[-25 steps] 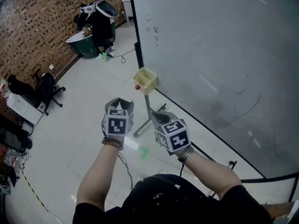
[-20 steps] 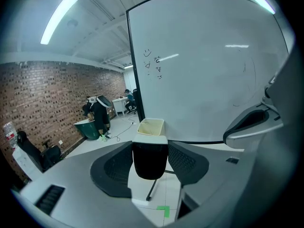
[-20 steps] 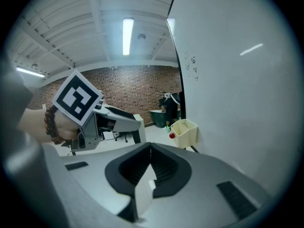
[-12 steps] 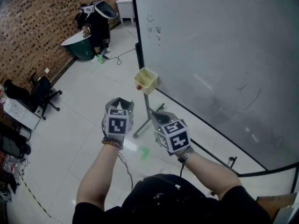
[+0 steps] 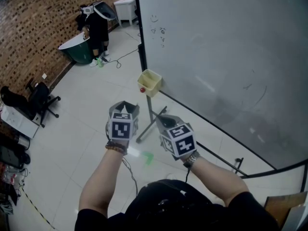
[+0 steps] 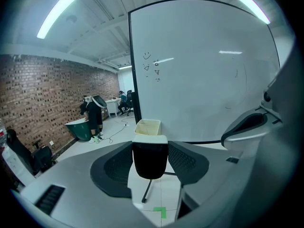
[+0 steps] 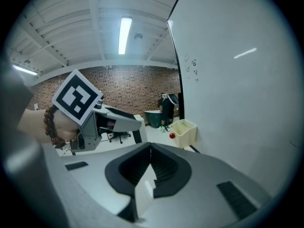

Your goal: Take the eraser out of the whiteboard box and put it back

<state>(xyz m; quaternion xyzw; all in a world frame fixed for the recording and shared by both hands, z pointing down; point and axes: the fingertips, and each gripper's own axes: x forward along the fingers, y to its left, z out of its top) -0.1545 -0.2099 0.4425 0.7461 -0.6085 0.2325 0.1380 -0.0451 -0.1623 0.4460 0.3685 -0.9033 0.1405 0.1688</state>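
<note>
Your L gripper and R gripper, head view: side by side, apart, both aimed toward yellow whiteboard box at whiteboard edge.
Left gripper view: jaws clamped on black eraser w/ white top; eraser outside box, box beyond it, apart.
Right gripper view: your jaws together, nothing between; red ball at box's side.
</note>
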